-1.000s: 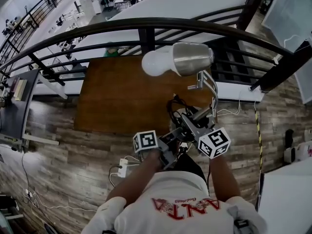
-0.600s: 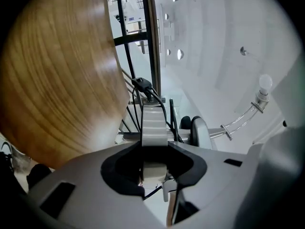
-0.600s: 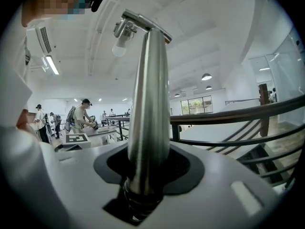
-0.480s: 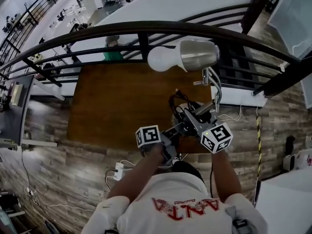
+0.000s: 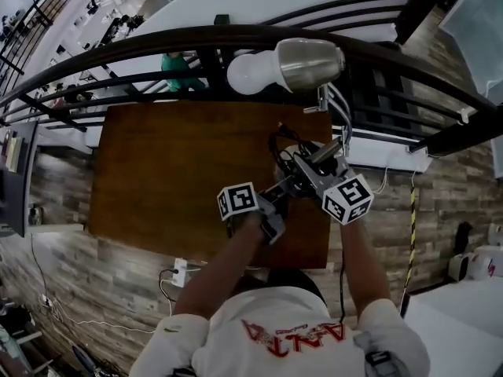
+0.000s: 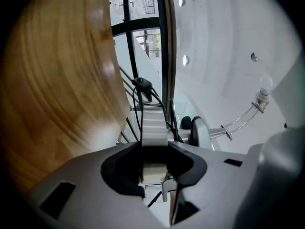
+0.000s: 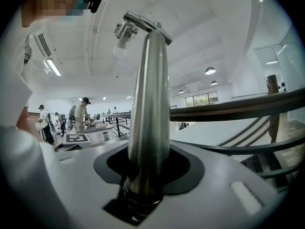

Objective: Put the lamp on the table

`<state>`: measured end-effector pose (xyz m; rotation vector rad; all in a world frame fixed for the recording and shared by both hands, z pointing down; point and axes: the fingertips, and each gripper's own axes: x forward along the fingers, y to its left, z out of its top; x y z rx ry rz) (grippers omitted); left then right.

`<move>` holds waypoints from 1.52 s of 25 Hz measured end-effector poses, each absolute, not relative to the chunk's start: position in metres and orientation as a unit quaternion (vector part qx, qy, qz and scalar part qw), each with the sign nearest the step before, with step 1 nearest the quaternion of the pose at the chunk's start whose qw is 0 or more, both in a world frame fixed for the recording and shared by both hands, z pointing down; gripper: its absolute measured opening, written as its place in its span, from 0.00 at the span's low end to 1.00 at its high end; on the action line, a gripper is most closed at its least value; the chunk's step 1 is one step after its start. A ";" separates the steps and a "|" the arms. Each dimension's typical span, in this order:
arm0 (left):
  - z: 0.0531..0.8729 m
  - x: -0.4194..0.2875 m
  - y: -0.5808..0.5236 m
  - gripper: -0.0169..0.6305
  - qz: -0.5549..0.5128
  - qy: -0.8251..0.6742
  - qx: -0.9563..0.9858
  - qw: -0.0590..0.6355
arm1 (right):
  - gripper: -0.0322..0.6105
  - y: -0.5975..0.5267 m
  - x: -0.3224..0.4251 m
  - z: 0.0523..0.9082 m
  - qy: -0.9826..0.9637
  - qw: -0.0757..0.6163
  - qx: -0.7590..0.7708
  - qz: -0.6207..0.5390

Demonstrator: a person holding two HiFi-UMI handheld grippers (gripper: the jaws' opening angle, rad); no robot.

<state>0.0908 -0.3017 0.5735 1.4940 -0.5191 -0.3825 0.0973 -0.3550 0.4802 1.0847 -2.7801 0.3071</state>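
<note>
A desk lamp with a silver shade (image 5: 310, 60), a white bulb (image 5: 250, 73) and a curved metal arm hangs above the right part of a brown wooden table (image 5: 157, 179). My left gripper (image 5: 275, 210) is shut on the rim of the lamp's flat base (image 6: 155, 128), seen edge-on between the jaws. A black cable (image 6: 147, 92) coils on the base. My right gripper (image 5: 310, 170) is shut on the lamp's tapered metal stem (image 7: 148, 104), which rises out of its jaws toward the bulb (image 7: 121, 44).
A black curved railing (image 5: 157, 42) runs just beyond the table's far edge, with a lower floor and people behind it. A white power strip (image 5: 179, 272) and cords lie on the plank floor near the table's front. A white table (image 5: 464, 328) stands at the right.
Both grippers and the lamp have moved forward, from above the floor at the table's near edge to above the tabletop. Both grips are unchanged.
</note>
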 end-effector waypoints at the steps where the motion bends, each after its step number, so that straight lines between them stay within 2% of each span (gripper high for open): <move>1: 0.579 0.095 -0.314 0.23 -0.173 -0.235 0.666 0.687 | 0.31 -0.367 0.101 0.485 -0.926 0.073 0.357 0.102; 16: 0.659 0.097 -0.440 0.23 -0.197 -0.270 0.652 0.681 | 0.31 -0.494 0.097 0.568 -0.941 0.099 0.302 0.112; 26: 0.686 0.099 -0.470 0.23 -0.191 -0.270 0.644 0.690 | 0.31 -0.522 0.093 0.597 -0.939 0.130 0.299 0.111; 38: 0.706 0.099 -0.469 0.23 -0.184 -0.288 0.621 0.705 | 0.31 -0.527 0.096 0.619 -0.934 0.126 0.303 0.141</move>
